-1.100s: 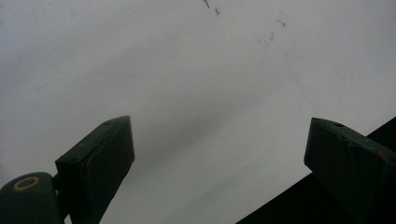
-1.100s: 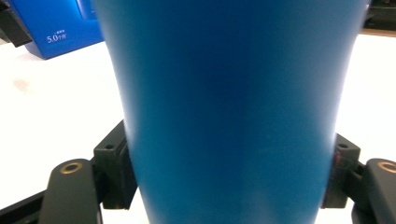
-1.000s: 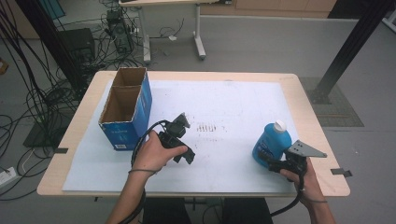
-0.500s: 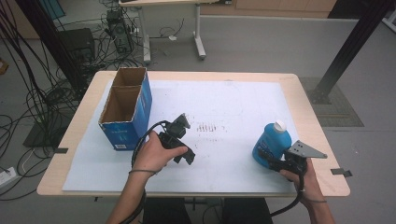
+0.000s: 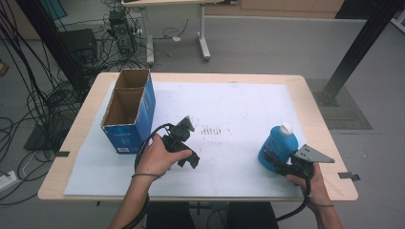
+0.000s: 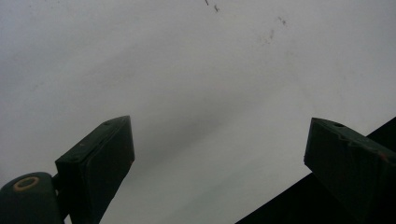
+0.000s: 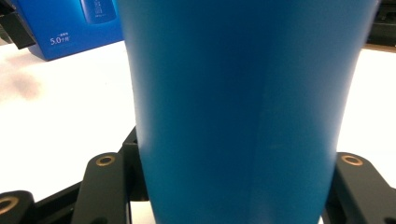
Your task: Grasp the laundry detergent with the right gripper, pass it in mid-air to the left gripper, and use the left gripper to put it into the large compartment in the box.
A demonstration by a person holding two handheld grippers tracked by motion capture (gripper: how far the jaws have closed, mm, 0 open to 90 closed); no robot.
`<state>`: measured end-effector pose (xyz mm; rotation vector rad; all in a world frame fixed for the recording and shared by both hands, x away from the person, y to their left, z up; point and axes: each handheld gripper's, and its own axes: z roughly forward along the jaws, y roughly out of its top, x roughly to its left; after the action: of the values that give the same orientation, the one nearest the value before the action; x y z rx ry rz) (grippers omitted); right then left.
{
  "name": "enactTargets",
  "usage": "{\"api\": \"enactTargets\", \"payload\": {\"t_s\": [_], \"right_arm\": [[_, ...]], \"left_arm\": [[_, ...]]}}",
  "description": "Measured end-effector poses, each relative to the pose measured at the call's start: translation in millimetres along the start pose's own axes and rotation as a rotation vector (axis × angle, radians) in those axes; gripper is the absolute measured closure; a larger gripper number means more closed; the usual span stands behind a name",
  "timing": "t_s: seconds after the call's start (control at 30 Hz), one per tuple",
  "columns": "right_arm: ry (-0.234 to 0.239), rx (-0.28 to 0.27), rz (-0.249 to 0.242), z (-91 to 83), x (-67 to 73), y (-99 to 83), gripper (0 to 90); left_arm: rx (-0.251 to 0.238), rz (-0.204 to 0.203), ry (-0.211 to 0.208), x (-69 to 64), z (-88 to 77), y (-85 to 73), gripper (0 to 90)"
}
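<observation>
right claw (image 7: 229,186): clamped on blue bottle (image 5: 277,143) | left claw (image 6: 219,163): wide, apparently empty

Black hand-held gripper (image 5: 279,164) with grey triangular plate, black cable, seemingly brass-ringed screws.

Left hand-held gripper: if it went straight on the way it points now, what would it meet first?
Probably the white table cover: the left hand-held gripper has open jaws angled down at bare sheet, with nothing between them, though the distance is unclear.
</observation>
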<state>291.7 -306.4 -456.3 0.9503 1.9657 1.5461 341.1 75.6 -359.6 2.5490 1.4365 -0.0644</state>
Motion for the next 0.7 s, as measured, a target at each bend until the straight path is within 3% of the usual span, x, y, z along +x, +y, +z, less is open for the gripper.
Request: {"api": "enactTargets", "payload": {"t_s": [0.7], "right_arm": [[0.002,-0.013,-0.009,-0.1,-0.1,-1.4,41.1]], "left_arm": [[0.003,0.001,0.003,-0.2,-0.2,6.6,8.9]]}}
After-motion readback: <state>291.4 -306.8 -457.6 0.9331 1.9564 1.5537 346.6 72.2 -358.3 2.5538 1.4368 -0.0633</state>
